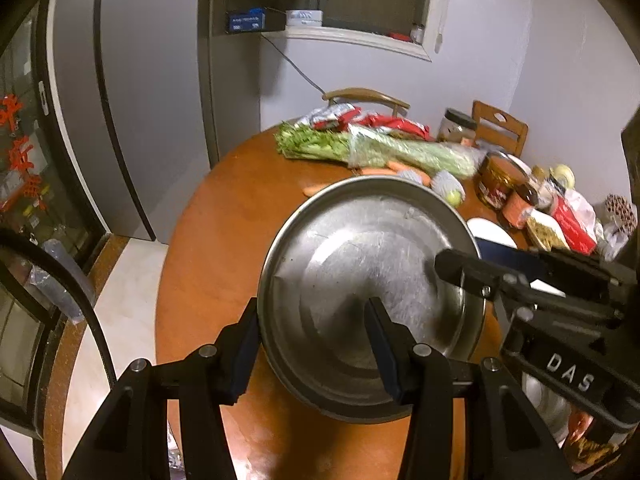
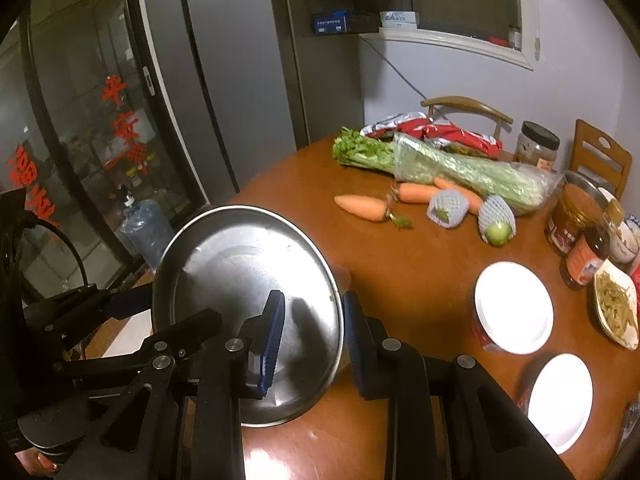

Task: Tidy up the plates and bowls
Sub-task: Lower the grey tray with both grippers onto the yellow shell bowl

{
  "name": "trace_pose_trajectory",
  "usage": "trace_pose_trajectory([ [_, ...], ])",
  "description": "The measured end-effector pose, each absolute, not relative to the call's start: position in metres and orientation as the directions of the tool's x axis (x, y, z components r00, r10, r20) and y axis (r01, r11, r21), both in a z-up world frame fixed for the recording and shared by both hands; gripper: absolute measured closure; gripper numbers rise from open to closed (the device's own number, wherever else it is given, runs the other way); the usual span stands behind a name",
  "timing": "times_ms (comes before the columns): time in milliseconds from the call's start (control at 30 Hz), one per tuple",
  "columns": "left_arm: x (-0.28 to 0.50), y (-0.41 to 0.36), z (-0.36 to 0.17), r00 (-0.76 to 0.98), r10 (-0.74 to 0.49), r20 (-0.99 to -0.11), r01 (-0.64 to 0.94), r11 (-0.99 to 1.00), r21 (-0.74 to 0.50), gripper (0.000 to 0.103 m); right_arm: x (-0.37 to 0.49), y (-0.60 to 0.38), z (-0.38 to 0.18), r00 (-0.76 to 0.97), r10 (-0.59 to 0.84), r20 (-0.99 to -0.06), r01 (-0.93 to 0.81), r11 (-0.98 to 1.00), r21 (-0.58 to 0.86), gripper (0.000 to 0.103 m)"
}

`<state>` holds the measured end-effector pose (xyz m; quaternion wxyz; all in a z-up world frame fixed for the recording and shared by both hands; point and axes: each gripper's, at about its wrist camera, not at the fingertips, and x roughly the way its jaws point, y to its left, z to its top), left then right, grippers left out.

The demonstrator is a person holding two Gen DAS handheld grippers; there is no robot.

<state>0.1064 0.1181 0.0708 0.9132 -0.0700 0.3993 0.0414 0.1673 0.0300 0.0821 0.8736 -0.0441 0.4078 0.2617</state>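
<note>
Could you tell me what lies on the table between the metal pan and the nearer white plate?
Only bare table separates the metal pan from the nearer white plate, seen in the right wrist view.

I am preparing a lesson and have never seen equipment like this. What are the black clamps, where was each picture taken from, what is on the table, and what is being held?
No robot arm is here: a person holds a two-finger clamp in each hand, each with a camera looking along its fingers. One picture comes from the left gripper, the other from the right gripper.

Both grip the rim of the same steel pan, one on each side, holding it tilted above the round wooden table.

On the table lie celery, carrots, two fruits in foam nets, red snack bags, jars and two white plates.
</note>
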Motion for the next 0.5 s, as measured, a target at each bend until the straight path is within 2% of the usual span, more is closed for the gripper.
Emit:
trace_pose_trajectory([
  [200, 0.118, 0.129, 0.075, 0.695, 0.03, -0.718, -0.147, 0.984, -0.102, 0.053, 0.181, 0.041, 0.081, 0.53, 0.425, -0.733, -0.486, 0.861, 0.148, 0.072],
  [500, 0.14, 0.132, 0.043, 0.644, -0.003, -0.765, -0.149, 0.98, -0.129, 0.053, 0.199, 0.046, 0.056, 0.492, 0.392, -0.777, -0.464, 0.874, 0.147, 0.073],
])
